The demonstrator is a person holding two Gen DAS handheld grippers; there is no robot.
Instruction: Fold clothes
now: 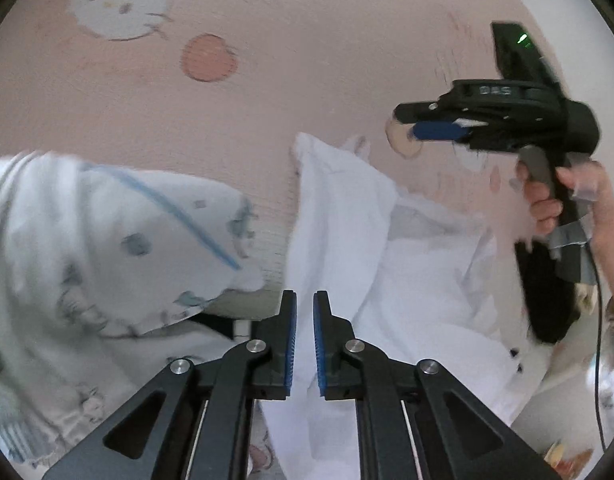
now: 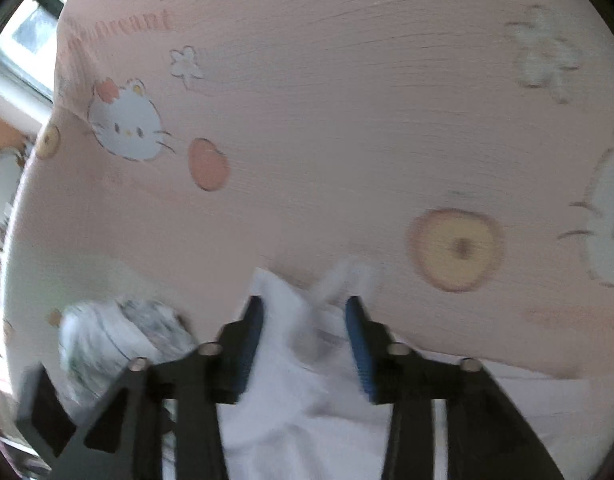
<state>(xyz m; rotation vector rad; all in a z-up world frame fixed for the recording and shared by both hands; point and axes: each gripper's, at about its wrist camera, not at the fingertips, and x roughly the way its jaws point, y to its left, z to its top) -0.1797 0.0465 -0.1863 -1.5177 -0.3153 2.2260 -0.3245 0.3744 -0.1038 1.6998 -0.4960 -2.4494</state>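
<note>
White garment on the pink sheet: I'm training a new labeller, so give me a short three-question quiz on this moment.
1. True or false: the white garment lies flat and neatly folded.
2. Multiple choice: the sheet is printed with A) cartoon cats, B) stripes, C) nothing.
3. Fill in: in the left wrist view, the person's hand holds the right hand-held gripper above the ____.

Key: 1 false, it is bunched and rumpled between the left hand-held gripper fingers. 2 A. 3 sheet, beyond the garment. A second, blue-patterned garment lies to the left.
</note>
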